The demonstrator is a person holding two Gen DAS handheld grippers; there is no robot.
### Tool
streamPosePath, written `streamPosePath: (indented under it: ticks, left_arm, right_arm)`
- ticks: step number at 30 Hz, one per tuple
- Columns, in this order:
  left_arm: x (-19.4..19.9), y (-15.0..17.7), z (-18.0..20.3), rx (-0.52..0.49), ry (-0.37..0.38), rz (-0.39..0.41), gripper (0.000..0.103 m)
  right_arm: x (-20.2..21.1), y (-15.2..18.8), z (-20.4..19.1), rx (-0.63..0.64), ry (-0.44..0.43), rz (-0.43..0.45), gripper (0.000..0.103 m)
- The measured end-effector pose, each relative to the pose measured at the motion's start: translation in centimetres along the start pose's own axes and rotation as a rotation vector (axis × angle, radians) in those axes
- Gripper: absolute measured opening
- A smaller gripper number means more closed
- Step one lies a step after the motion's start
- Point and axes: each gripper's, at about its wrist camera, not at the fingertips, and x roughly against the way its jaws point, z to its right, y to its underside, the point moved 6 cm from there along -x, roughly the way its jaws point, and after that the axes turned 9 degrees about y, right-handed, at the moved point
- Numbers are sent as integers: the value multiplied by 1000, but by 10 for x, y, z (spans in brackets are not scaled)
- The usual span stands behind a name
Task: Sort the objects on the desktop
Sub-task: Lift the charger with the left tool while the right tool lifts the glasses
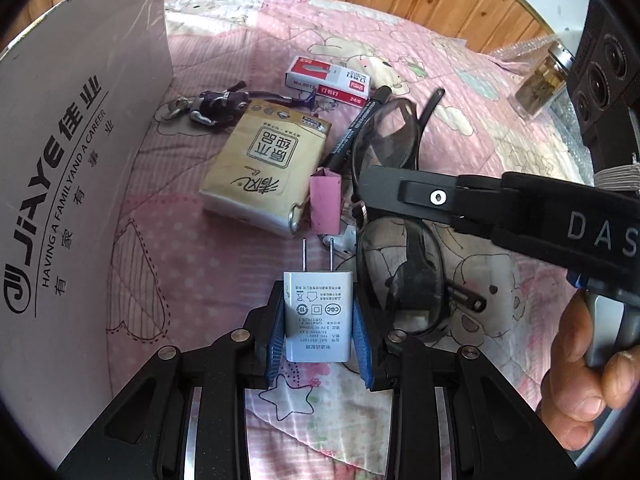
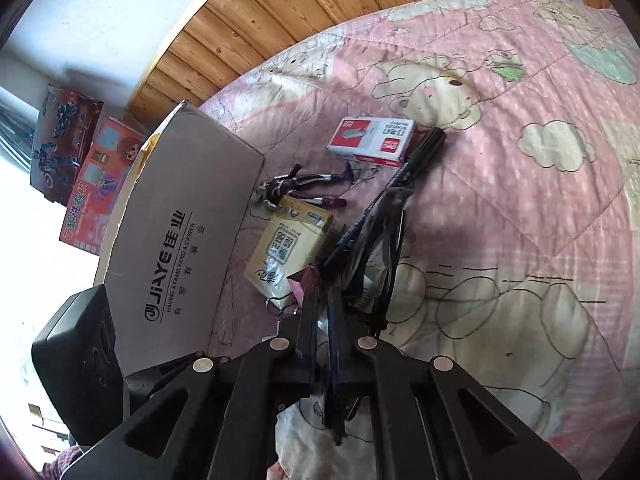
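Observation:
My left gripper [image 1: 319, 300] is shut on a white charger plug [image 1: 318, 320], blue pads on its two sides, prongs pointing away. It hangs just above the pink quilt [image 1: 192, 264]. Black-framed glasses [image 1: 390, 136] lie to its right. My right gripper [image 1: 362, 196] reaches in from the right with its fingers together at the glasses' bridge. In the right wrist view that gripper [image 2: 320, 304] shows closed jaws beside the glasses [image 2: 380, 256]. A tissue pack [image 1: 264, 172], a pink eraser [image 1: 325, 204], a black marker [image 1: 360, 124], a staples box [image 1: 328, 78] and a toy figure [image 1: 216, 106] lie beyond.
A grey cardboard box [image 1: 72, 160] stands upright along the left. A glass jar [image 1: 544, 80] sits at the far right. A hand [image 1: 580, 360] holds the right gripper's handle. Wooden floor [image 2: 280, 12] and toy boxes [image 2: 88, 184] lie past the quilt's edge.

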Motion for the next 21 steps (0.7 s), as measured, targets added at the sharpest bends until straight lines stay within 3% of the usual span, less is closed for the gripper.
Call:
streamPosePath:
  ticks: [2,6,15,16,18,19,20,21]
  left_arm:
    - [0,0,0,-6,0,-3,31]
    - [5,0,-5,12,10,2,31]
    - [31,-2,-16,50,21,43,31]
    - [32,-1,-17,53,18,45,31]
    - [32,1,-16,52,27,41,31]
    - [32,2,-15,47,28,37,31]
    - [30,2,-14,40,25,34,31]
    - [29,2,-12,36,23,31,31]
  right_arm:
    - [-15,2,-12,68,35,-17,0]
    - [-14,6,-28,165,140,16,1]
    - [32,12,-35,191,167,74,1]
    - [37,12,-33,194,199,95,4]
    - [42,13,-26,185,257,120,28]
    - [39,13,-22,170,256,109,57]
    - [35,13,-20,153,235,104,63]
    - [28,12,-19,154,224,92,63]
